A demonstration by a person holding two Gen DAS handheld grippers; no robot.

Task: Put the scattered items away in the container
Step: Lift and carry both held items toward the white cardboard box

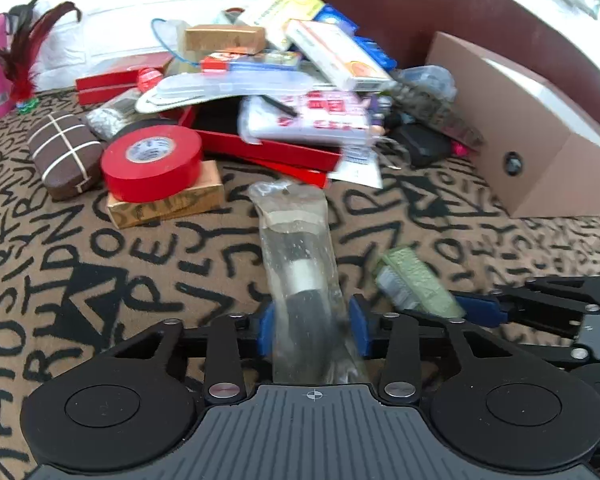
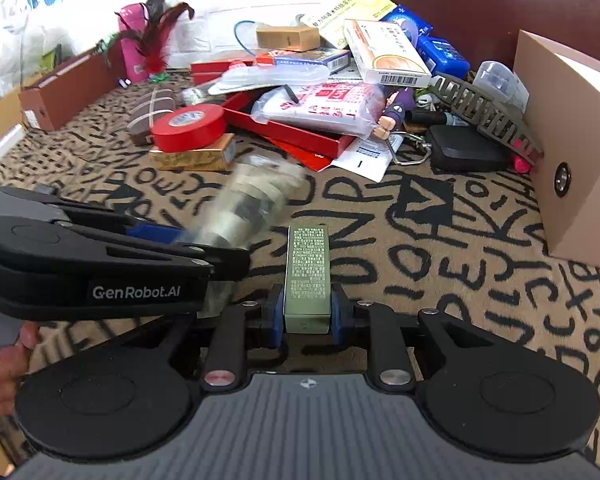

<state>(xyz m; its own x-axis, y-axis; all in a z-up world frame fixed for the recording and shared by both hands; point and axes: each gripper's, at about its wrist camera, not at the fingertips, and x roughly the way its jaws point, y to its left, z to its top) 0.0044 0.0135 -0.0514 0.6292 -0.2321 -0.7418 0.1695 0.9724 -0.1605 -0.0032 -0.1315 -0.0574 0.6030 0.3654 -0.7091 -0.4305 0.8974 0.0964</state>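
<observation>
A: Left gripper [image 1: 313, 326] is clamped on the clear-wrapped tube [image 1: 296, 252]; right gripper [image 2: 306, 314] pinches the green box [image 2: 307, 276]. Both are off the patterned cloth [image 1: 160, 264].

B: Carry the 2 level to the red tray [image 1: 268, 146]; it looks full, so set them beside the white packet [image 1: 308, 116], clear of the red tape roll [image 1: 152, 164]

Both wrist cams sit low behind their tongs, facing forward, close over the letter-patterned brown cloth [image 1: 100, 248]; both catch the red tape roll [image 2: 189, 126] ahead.
</observation>
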